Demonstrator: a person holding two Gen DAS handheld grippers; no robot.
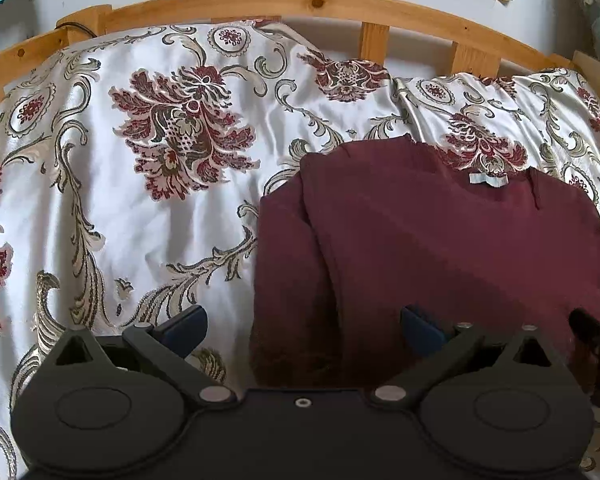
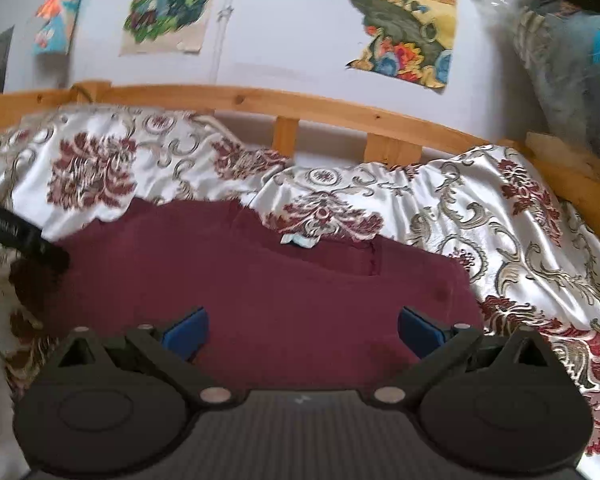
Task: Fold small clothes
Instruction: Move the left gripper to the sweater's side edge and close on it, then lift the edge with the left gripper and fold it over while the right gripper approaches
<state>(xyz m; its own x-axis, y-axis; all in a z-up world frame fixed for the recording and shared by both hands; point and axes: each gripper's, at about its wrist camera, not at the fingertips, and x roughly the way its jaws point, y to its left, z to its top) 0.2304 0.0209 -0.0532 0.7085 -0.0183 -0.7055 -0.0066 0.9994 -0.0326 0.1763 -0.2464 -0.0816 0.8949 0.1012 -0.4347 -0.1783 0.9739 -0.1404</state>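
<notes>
A maroon top (image 1: 440, 248) lies flat on a floral bedspread (image 1: 100, 200), collar label toward the wooden headboard (image 1: 260, 0); its left side already looks turned inward, so the fold seems partly done; the left gripper (image 1: 303, 328) and right gripper (image 2: 303, 332) hover over its near edge, fingers spread wide, holding nothing; next, probably, pinch that hem and carry it toward the collar; the hem sits hidden beneath both tools; the right view is blurred.
</notes>
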